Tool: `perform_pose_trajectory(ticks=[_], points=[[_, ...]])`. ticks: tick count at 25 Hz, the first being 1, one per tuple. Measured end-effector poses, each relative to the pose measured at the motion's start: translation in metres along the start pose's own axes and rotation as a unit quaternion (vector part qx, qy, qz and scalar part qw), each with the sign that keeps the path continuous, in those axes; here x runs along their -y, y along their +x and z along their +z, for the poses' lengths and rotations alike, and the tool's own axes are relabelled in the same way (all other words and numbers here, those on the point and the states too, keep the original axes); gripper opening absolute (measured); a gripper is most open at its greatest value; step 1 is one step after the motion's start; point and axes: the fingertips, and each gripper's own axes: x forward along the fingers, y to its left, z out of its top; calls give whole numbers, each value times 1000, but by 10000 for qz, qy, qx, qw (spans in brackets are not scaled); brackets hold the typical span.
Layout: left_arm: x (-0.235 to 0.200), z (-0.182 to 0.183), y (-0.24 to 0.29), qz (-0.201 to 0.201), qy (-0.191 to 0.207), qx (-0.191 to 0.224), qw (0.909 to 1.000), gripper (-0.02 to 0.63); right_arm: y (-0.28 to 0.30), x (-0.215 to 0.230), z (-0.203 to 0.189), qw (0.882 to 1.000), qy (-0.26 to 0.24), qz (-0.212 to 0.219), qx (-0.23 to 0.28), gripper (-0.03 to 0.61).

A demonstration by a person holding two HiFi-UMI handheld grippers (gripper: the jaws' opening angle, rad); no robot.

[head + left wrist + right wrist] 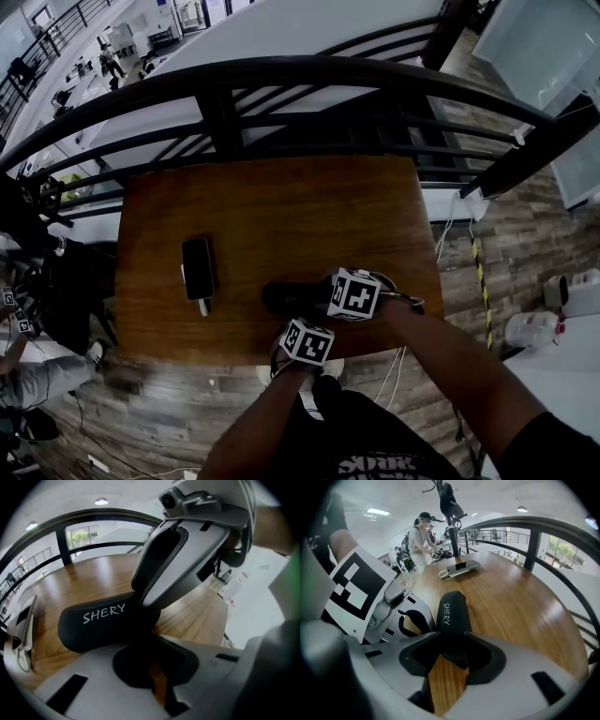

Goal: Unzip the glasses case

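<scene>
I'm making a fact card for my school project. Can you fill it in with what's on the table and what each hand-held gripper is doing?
Surface: wooden table
Main thing: black glasses case, lying flat, printed SHERY
Also there: phone, on the person's left of the case, not touching it
right hand-held gripper: jaws closed on one end of the case
left hand-held gripper: right up against the case; can't tell if it grips anything
Zip: can't be seen, so open or shut is unknown
</scene>
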Motion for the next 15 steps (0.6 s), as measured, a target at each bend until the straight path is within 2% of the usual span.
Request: perform_pose_trajectory(ticks=[3, 6, 9, 12, 15], points=[[11, 3, 7, -204, -417, -25, 9989, 5, 0, 1, 0, 10000, 17, -58, 46, 144], [18, 7, 13, -223, -717, 5, 9972, 5, 1, 2, 1, 9999, 52, -95, 105, 144], [20, 11, 17, -332, -1268, 118, 9913, 5, 1, 0, 3, 10000, 54, -58, 4, 144], [19, 22, 15, -510, -1755, 420, 9823, 5, 4, 1, 4, 9995, 300, -39, 98, 144], [21, 30, 5, -891, -1851, 750, 9758, 6, 6, 3, 5, 9989, 340, -96, 291, 144]])
